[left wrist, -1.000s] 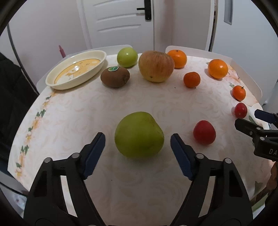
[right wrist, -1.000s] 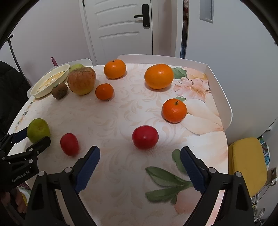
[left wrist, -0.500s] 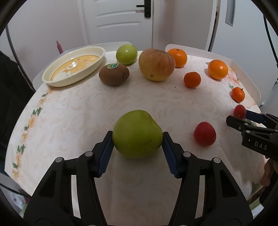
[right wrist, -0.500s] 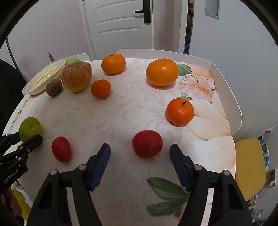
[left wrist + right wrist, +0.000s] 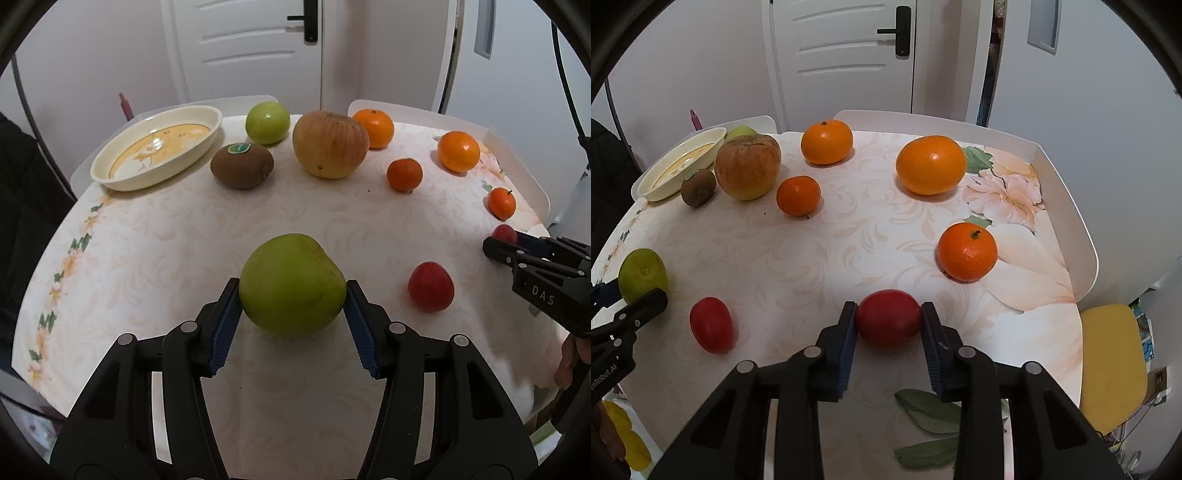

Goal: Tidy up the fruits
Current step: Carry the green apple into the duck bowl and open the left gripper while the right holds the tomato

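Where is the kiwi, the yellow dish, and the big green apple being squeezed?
kiwi (image 5: 242, 166), left wrist view, middle of its brown skin.
yellow dish (image 5: 110, 176), left wrist view, near rim.
big green apple (image 5: 291, 284), left wrist view, middle of its front.

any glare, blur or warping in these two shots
Left wrist view: fisheye bends the table edge and door, dark corners; soft shadow under the green apple; all sharp. Right wrist view: same curving, small glare spot on the big orange, no blur.
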`<state>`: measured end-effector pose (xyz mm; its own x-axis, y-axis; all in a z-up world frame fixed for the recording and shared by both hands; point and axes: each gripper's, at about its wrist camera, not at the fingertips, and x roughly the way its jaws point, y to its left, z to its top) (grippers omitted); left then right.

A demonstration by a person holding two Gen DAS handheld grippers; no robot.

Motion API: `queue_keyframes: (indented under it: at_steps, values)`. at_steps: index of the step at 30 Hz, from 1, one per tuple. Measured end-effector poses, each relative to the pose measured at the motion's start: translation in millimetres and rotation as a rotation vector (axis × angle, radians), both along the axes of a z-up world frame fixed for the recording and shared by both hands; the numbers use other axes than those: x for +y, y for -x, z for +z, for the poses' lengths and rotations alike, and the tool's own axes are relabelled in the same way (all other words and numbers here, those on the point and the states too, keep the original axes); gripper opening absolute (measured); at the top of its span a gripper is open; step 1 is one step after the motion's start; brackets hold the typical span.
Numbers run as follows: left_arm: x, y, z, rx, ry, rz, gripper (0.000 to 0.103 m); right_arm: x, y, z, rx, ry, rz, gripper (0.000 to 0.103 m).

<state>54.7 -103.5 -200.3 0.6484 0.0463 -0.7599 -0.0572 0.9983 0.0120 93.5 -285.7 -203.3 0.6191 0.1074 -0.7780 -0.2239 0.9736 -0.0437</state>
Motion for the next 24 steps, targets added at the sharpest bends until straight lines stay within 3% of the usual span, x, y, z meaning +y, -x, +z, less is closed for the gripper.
queue_keyframes:
  at_steps: [7,13,20,24]
  values:
    - [6.7,3.0,24.7,-0.031,0.007,0.019,0.059,5.2,7.5,17.6,-0.096,0.03,0.04,0.031]
    - [21.3,0.9,68.4,-0.093,-0.001,0.031,0.059,21.2,14.3,53.5,-0.127,0.029,0.072,0.031]
    - [59.8,-13.8,109.3,-0.16,-0.004,0.071,0.059,57.9,14.7,91.8,-0.159,0.024,0.132,0.031]
    - [88.2,-28.5,118.9,-0.171,-0.003,0.082,0.059,83.3,6.8,109.7,-0.17,0.004,0.152,0.031]
